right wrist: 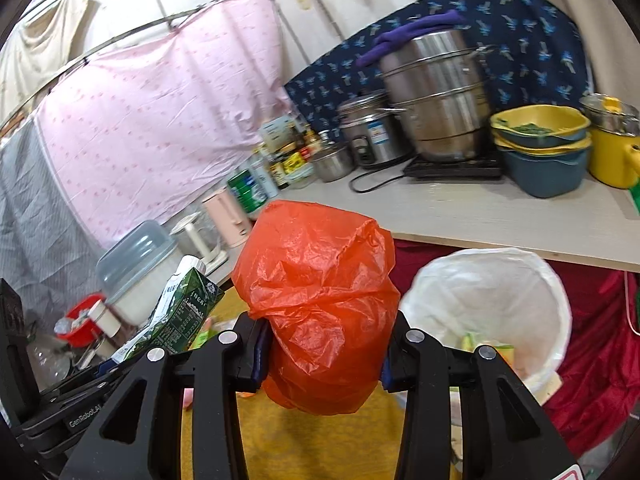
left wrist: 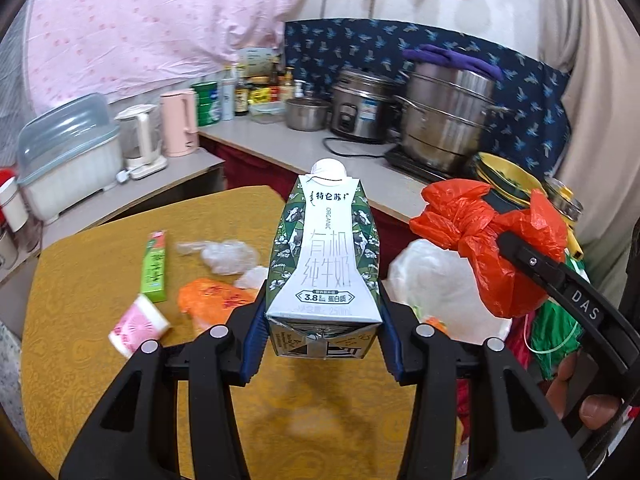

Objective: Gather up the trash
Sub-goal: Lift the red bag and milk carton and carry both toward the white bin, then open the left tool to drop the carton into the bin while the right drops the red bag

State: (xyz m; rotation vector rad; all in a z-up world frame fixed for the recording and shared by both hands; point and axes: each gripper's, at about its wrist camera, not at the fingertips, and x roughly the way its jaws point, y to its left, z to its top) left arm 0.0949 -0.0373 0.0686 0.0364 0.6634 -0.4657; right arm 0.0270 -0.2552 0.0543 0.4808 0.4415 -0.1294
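Note:
My left gripper [left wrist: 322,320] is shut on a green and white milk carton [left wrist: 324,256], held above the yellow table [left wrist: 100,264] with its white cap pointing away. The same milk carton [right wrist: 176,316] shows at the lower left of the right wrist view. My right gripper [right wrist: 322,344] is shut on a crumpled red plastic bag [right wrist: 320,304]; that red plastic bag [left wrist: 484,240] appears at the right of the left wrist view. A bin lined with a white bag [right wrist: 492,300] stands just right of the red bag, below the counter edge.
On the table lie a green box [left wrist: 155,266], a pink and white pack [left wrist: 138,326], an orange bag [left wrist: 212,300] and clear plastic wrap [left wrist: 228,254]. The counter [right wrist: 480,212] carries steel pots, a rice cooker, stacked basins [right wrist: 540,148], kettles and bottles.

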